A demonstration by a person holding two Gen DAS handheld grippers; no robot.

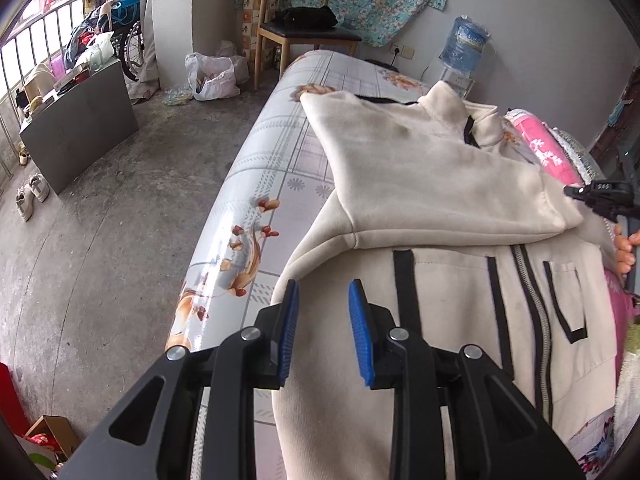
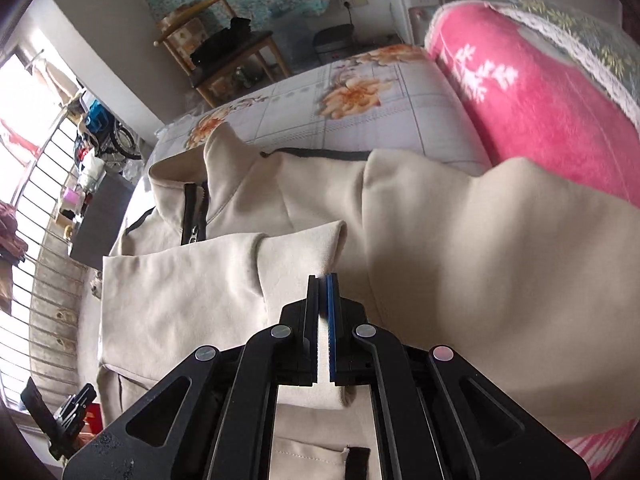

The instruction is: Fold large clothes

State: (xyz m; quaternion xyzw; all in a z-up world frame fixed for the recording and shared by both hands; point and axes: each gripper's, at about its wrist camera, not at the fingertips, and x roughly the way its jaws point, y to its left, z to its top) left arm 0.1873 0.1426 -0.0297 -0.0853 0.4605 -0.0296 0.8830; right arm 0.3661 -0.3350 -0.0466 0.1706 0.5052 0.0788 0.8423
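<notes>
Floral oilcloth covers the bed (image 1: 256, 184) where your cream jacket (image 1: 440, 280) lies zipper-up, one sleeve (image 1: 432, 184) folded across its chest. Your left gripper (image 1: 323, 330) points steeply down over the jacket's hem side, jaws narrowly apart with nothing between them. Your right gripper (image 2: 323, 320) also tilts downward above the folded sleeve (image 2: 180, 292), its jaws pressed together, holding no cloth.

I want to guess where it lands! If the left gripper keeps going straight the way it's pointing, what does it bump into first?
Most likely the cream zip-up jacket on the bed: the left gripper points down at its front, just short of the folded-over sleeve. Depth is hard to judge.
</notes>
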